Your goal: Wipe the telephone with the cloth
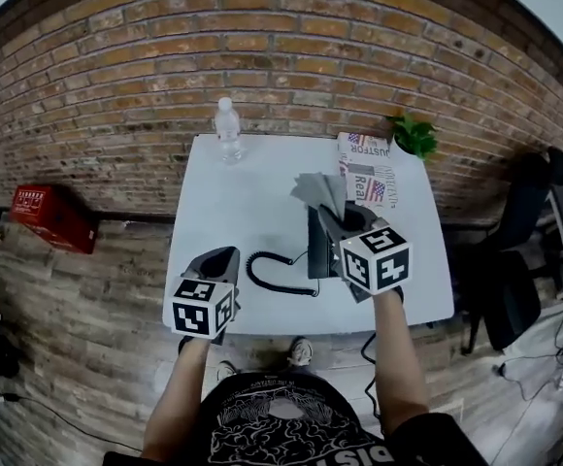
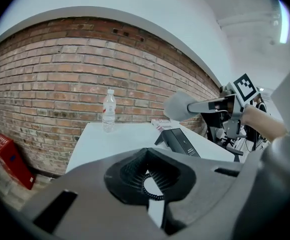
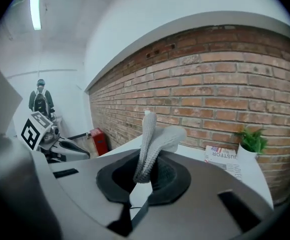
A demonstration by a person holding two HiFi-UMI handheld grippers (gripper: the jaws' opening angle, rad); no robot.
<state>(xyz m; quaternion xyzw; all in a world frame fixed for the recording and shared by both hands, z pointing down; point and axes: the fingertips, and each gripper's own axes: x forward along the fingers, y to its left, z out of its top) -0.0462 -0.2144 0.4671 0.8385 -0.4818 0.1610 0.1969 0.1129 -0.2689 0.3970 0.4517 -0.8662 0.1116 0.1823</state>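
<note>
Zero wiping evident: right gripper clamps the cloth above the telephone on the table (not touching). Left gripper is nearly closed and empty, near the cord. Whole wipe remains.

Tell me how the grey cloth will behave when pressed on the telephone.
Probably floppy: the cloth folds over limply above the right gripper, so it should mould to the telephone. Likely light, and its knit texture looks grippy rather than slippery.

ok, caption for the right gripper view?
Right gripper pinching the grey cloth upright between its jaws, white table and brick wall beyond.
</note>
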